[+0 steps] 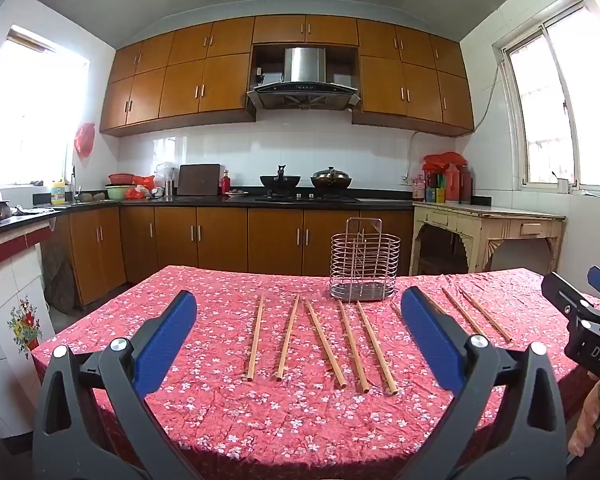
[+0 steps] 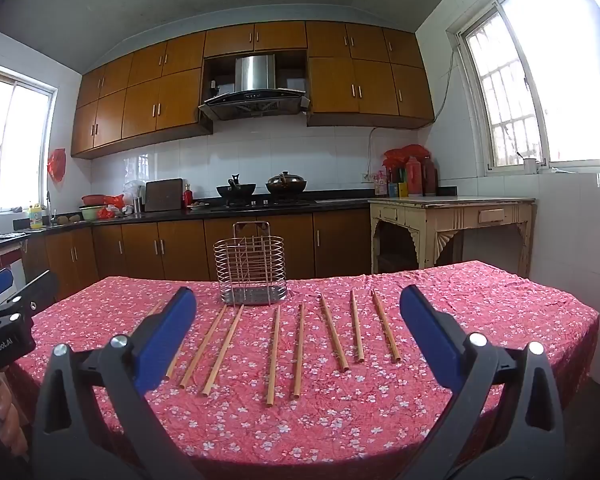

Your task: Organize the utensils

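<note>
Wooden chopsticks (image 1: 287, 339) lie in a loose row mid-tabletop (image 1: 260, 432), before the wire holder (image 1: 364, 266) near the far edge. Both the left gripper (image 1: 298, 340) and right gripper (image 2: 298, 340) hover with fingers wide, empty. The sticks look light, stiff and thin; pinch one mid-length.

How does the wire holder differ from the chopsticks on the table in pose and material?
The wire holder stands upright at the far side of the table; the chopsticks lie flat in a loose row in front of it. The wire holder is a metal wire cage and empty; the chopsticks are plain wooden sticks. Both rest on the red floral tablecloth.
</note>
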Action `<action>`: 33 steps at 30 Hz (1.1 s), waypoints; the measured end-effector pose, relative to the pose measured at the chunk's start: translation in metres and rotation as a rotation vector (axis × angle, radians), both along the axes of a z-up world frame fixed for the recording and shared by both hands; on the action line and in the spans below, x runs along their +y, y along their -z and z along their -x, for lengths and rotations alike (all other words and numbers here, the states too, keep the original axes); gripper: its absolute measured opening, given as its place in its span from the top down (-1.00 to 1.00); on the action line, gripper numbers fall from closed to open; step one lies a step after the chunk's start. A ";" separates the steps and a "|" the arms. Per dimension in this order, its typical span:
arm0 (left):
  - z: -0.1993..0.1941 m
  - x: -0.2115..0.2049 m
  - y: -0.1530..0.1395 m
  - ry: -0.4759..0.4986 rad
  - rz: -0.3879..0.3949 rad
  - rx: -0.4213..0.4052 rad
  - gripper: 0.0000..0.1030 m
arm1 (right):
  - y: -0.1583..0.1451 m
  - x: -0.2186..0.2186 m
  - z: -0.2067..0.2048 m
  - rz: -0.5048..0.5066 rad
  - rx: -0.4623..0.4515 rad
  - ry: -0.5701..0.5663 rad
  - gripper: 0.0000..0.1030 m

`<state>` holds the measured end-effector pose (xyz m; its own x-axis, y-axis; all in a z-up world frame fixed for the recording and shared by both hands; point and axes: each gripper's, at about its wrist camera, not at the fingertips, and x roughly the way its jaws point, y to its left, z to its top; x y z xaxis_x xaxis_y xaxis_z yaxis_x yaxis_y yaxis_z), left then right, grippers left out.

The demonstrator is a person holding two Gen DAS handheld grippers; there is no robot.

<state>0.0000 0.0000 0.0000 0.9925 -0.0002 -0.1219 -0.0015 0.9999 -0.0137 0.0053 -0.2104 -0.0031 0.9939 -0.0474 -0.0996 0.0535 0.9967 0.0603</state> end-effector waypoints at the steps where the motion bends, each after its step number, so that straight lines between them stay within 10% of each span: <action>1: 0.000 0.000 0.000 0.000 0.001 0.000 -0.96 | 0.000 0.000 0.000 0.001 0.005 0.000 -0.93; 33: 0.001 -0.004 0.002 0.003 0.003 -0.003 -0.96 | 0.000 0.001 -0.001 0.001 0.003 0.000 -0.93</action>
